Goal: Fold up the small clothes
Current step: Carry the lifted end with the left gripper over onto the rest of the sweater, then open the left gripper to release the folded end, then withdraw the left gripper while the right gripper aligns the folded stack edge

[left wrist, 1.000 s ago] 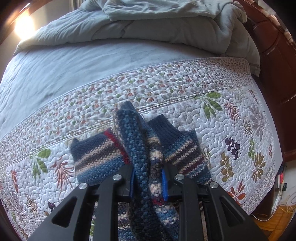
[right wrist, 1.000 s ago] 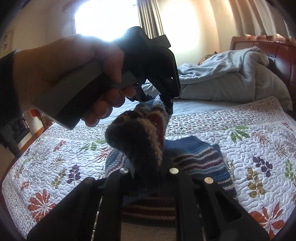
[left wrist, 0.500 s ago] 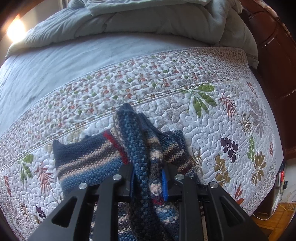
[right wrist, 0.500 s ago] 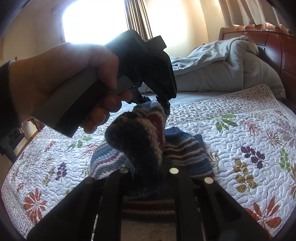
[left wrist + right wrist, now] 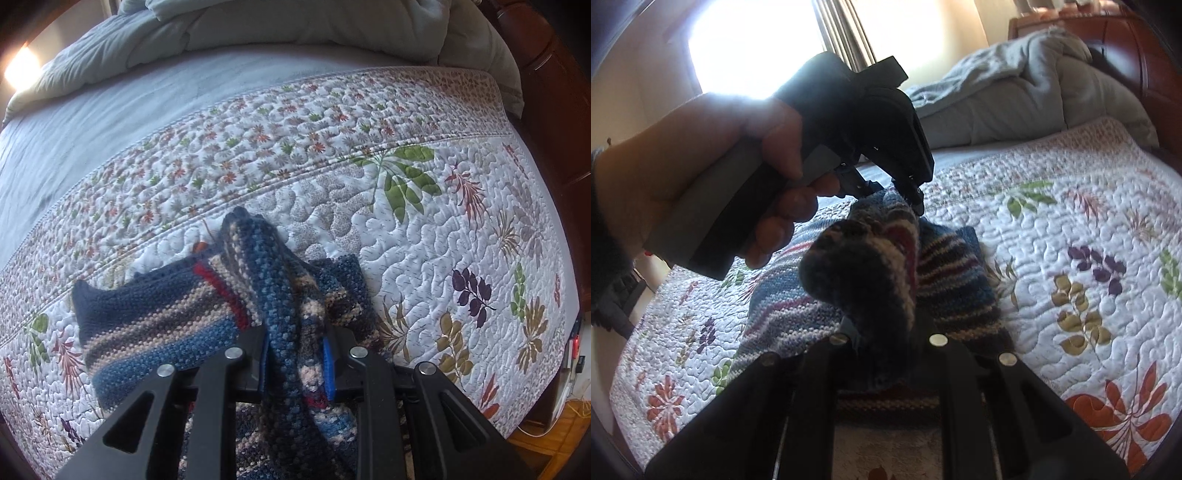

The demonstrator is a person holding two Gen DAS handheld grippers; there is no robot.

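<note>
Under your tool you've got a white floral quilt (image 5: 424, 236) spread over the bed, with a small-flower border band (image 5: 258, 147) running across ahead of the tips. Past that band, a plain blue-grey sheet (image 5: 92, 140). Farthest ahead, a rumpled grey comforter (image 5: 295, 33). Dark wooden bed frame (image 5: 554, 110) off to your right. From the right tool, a bright window (image 5: 750, 40) and curtains (image 5: 846, 33) up ahead-left.

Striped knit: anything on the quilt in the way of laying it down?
Nothing visible. Both hand-held grippers, left and right, are shut on the striped knit, and the quilt around it shows only bare floral fabric; the grey comforter lies farther back.
</note>
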